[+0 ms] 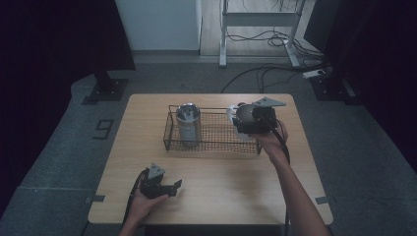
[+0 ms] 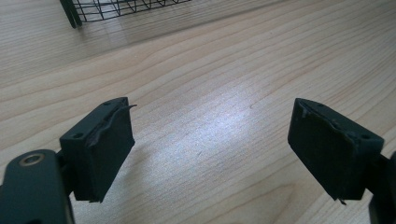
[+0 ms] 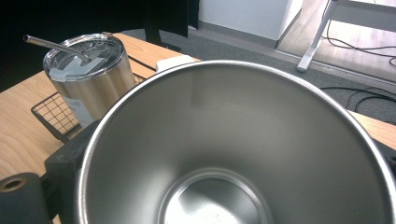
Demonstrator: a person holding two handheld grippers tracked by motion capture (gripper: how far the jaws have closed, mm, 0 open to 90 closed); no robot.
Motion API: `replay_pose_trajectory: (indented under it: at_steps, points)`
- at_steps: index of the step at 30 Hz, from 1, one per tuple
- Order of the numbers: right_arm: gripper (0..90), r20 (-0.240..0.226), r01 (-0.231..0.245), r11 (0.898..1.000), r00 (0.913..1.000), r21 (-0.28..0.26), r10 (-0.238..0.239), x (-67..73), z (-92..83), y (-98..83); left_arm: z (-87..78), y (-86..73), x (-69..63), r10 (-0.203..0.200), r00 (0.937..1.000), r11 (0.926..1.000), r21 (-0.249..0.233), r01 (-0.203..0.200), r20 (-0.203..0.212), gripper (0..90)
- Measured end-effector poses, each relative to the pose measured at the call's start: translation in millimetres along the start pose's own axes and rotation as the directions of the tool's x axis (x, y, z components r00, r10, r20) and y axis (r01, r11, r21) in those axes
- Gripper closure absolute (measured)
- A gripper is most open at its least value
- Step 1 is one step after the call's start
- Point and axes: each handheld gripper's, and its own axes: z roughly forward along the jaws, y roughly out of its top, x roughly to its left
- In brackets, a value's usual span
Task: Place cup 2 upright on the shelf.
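Right claw (image 1: pixel 244 119) pinching open steel cup (image 3: pixel 238 149), mouth toward camera, above right end of black wire basket (image 1: pixel 214 145); lidded steel tumbler (image 1: pixel 188 124) left of it. Left claw (image 1: pixel 173 187) spread, empty, on desk (image 1: pixel 221 196), farther off.

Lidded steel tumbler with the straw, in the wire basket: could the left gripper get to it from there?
Probably yes: the left gripper is open and empty, bare wooden table lies between it and the lidded steel tumbler, though the black wire basket's wall must be cleared.
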Motion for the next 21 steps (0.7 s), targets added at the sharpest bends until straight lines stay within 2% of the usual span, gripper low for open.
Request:
replay_pose_trajectory:
  at_steps: [21]
  points:
    - [5.7, 0.008, -0.029, 0.999, 0.9996, 0.018, 0.028, -10.9, 27.0, 3.7, 1.8, -0.9, -1.1, 0.007, 1.0, 0.9999, 0.008, -0.007, 0.002, 14.4]
